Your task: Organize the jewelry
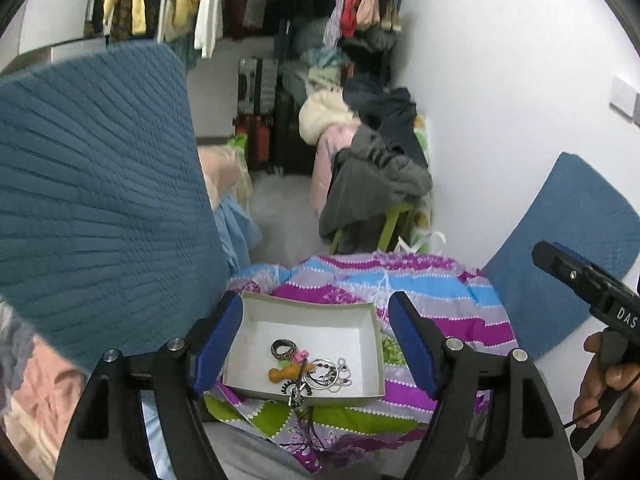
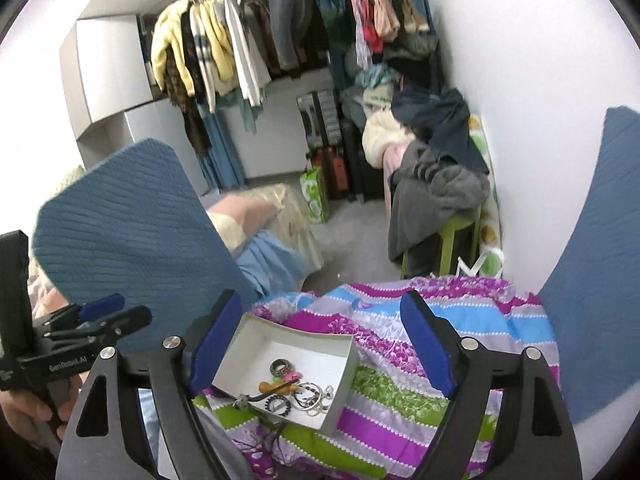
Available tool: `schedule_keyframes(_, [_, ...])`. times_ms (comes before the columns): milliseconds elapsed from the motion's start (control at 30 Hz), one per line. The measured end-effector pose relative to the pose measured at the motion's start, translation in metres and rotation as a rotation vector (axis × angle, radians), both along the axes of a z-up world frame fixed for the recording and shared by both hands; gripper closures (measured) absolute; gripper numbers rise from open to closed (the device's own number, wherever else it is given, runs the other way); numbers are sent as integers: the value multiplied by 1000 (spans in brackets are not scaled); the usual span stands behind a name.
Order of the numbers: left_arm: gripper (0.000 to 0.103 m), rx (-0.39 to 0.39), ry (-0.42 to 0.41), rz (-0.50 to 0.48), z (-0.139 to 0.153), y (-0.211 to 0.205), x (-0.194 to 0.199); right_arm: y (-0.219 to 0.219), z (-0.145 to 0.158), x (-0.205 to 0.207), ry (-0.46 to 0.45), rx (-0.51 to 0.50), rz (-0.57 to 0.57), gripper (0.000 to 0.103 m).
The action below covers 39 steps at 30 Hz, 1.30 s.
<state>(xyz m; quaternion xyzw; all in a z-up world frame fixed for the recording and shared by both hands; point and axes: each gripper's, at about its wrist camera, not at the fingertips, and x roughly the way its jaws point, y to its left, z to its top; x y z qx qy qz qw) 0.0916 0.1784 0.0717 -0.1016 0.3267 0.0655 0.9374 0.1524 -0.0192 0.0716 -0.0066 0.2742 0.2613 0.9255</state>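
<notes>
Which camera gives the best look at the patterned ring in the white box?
The left wrist view: the patterned ring sits near centre, its dark band pattern readable. The right wrist view shows the ring smaller and at a slant, inside the white box.

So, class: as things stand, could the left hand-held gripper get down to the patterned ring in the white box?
Probably yes. The left hand-held gripper is open and empty, the white box lies lidless below it, and the patterned ring sits uncovered beside the tangled chains.
</notes>
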Motion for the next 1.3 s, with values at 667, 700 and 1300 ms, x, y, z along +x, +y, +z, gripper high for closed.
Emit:
schedule_keyframes(667, [27, 4, -24, 6, -8, -38, -71, -30, -21, -84, -49, 18, -23, 12])
schedule_keyframes(700, [27, 2, -18, 5, -11, -38, -72, -31, -23, -87, -48, 18, -24, 12])
schedule_keyframes(1300, [27, 21, 26, -7, -60, -26, -79, -22, -85, -95, -17, -22, -110, 0])
